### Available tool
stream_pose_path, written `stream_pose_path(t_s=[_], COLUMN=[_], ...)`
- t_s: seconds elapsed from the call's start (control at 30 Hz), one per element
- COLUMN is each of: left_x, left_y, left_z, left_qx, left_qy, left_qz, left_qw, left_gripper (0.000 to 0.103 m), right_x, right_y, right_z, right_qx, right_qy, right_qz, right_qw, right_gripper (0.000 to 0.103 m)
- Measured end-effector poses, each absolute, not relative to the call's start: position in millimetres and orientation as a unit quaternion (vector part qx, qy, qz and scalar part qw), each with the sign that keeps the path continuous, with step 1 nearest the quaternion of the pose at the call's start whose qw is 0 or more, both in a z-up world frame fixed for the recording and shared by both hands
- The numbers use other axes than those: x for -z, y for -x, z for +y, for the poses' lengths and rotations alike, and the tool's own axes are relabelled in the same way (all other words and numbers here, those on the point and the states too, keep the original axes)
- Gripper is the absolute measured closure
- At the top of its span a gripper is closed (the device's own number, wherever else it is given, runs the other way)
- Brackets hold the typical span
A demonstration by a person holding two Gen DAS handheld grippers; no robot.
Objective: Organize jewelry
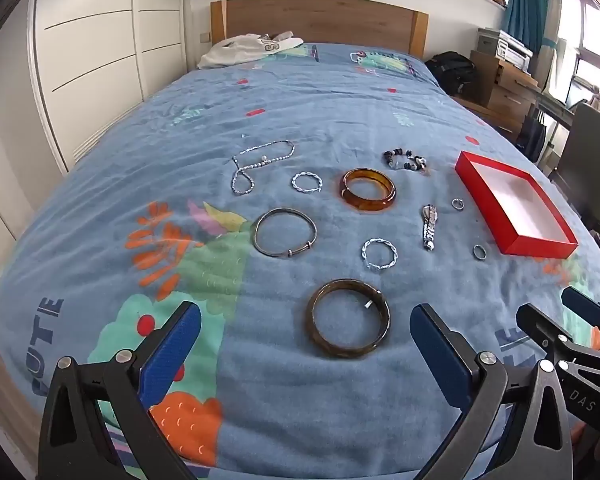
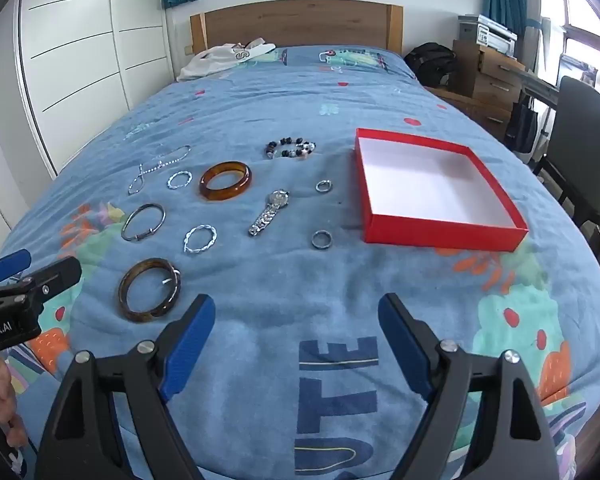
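Jewelry lies scattered on the bed [image 1: 284, 392], none of it in the red box [image 2: 446, 236], whose white inside is bare. Nearest is a dark bangle [image 1: 348, 318], lying flat just ahead of the left gripper [image 1: 306, 344] and roughly centred between its spread fingers. The right gripper [image 2: 296, 340], also spread and holding nothing, is nearer the box; the bangle lies to its left.

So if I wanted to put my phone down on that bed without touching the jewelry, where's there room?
Bare blanket lies in front of the right gripper, between the dark bangle and the red box. The far half, beyond the beaded bracelet up to the white garment, is also free. It is crowded left of the box, where the watch and rings lie close together.
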State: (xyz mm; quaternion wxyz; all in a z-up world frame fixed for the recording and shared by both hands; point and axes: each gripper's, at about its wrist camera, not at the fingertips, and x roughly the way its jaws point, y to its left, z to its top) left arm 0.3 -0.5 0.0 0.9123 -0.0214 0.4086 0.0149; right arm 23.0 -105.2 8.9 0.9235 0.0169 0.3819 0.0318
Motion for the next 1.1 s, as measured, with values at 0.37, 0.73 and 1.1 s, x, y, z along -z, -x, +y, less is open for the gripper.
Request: stream_pose_path(t_s=[0.37, 0.73, 1.1], left_x=[5, 7, 8], left_y=[-8, -10, -11], left_z=[-5, -3, -3], left_qx=[-0.003, 0.0, 0.002], left_qy=[0.029, 0.031, 0.03], left_qz=[0.403, 0.406, 0.406], left_qw=[0.915, 0.913, 0.913], left_gripper=[0.001, 0.001, 0.001], right_x=[-11, -5, -4], right_y=[-35, -37, -35], right_z=[-96, -101, -102], right_qx=[-0.03, -0.027, -0.027], right_qy=[-0.013, -0.011, -0.012], right_qz=[0.387, 0.389, 0.389], right_qw=[0.922, 0.921, 0.921], right_gripper=[0.02, 0.02, 0.02])
